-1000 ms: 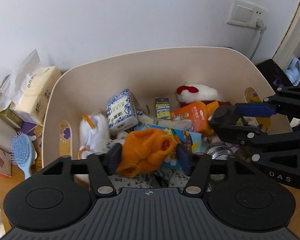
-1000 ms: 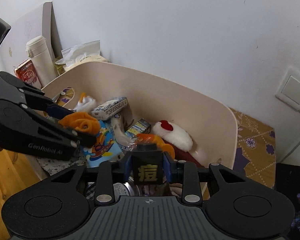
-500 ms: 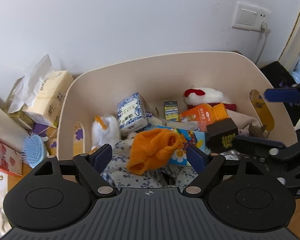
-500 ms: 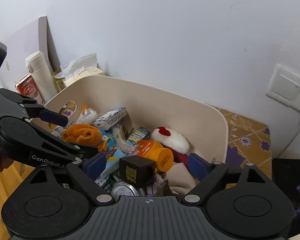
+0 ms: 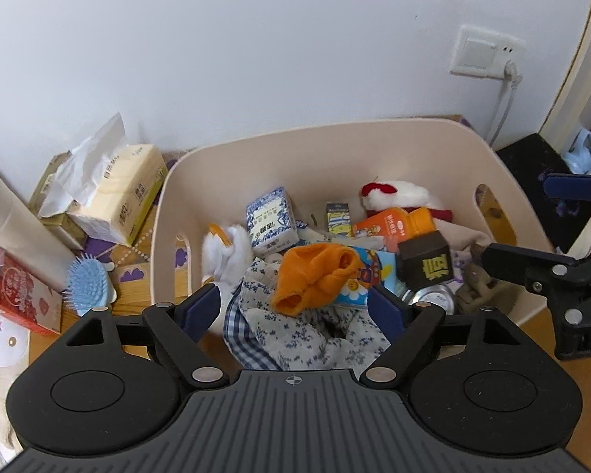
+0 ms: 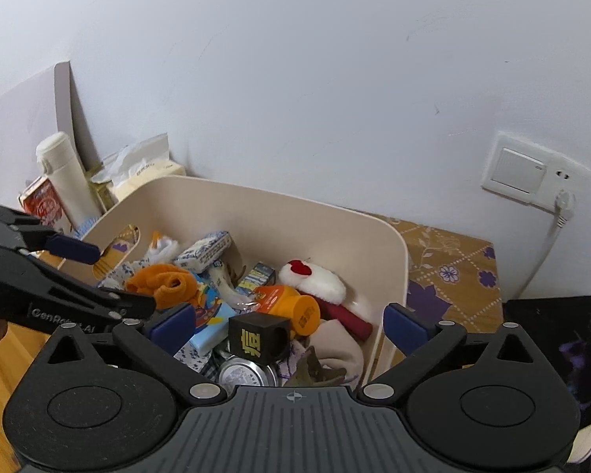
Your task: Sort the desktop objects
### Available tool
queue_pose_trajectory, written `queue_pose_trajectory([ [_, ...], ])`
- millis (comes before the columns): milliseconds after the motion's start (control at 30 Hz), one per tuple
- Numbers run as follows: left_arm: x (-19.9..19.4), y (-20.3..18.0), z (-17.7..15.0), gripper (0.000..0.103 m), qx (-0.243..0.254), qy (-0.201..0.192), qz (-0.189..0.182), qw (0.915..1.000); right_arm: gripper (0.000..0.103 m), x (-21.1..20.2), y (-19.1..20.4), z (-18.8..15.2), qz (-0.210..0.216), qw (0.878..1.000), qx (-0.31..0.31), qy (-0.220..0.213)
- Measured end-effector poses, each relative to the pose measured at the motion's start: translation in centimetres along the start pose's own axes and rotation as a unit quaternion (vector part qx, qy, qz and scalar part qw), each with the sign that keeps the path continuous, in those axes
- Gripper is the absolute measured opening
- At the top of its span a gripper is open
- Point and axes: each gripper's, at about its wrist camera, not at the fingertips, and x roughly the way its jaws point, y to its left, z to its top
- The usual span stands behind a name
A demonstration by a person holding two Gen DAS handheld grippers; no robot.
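Here the left gripper (image 5: 294,307) hangs over the near edge of a cream storage bin (image 5: 374,146), its blue-padded fingers (image 5: 201,307) having just spread wide, with nothing gripped. Between and just beyond those fingers lies an orange knitted piece (image 5: 315,276) on top of a floral cloth (image 5: 291,335), free of both pads. Past the left finger sits a white plush toy (image 5: 228,252), and further on a blue-and-white patterned box (image 5: 272,222). Beyond the right finger a black cube with a gold character (image 5: 425,262) rests on the heap beside a round metal tin (image 5: 433,299), with an orange bottle (image 5: 394,224) lying on its side behind it and a white plush with a red patch (image 5: 398,193) towards the far wall of the bin. Outside the bin, off to the left of the fingers, a blue hairbrush (image 5: 88,283), a tissue pack (image 5: 118,193) and a red carton (image 5: 15,291) lie on the bench. The right gripper (image 6: 289,321) points into the same bin, and its fingers (image 6: 404,323) have likewise just been opening; they now stand far apart and empty. The black cube sits between them, touching neither pad, just above the tin. The left gripper's black body shows at the left edge of the right wrist view, reaching over the bin's near side.
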Motion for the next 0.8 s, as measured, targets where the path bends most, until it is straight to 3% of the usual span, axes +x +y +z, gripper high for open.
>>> queue_pose_trajectory([
  [367,-6.3,-0.2,-1.1,0.084,-0.008,-0.044,-0.011,0.9990,0.103,-4.8,1.8,-0.8,-0.023,0.999,0.024,-0.019],
  [567,-9.9,0.5,-2.3,0.085,-0.033,-0.042,-0.035,0.9980,0.103,-8.0,3.1,-1.5,-0.050,0.998,0.023,-0.027],
  [800,-14.0,1.3,-4.7,0.085,-0.027,-0.056,-0.022,0.9978,0.103,-11.7,5.2,-2.6,-0.071,0.997,0.023,-0.026],
])
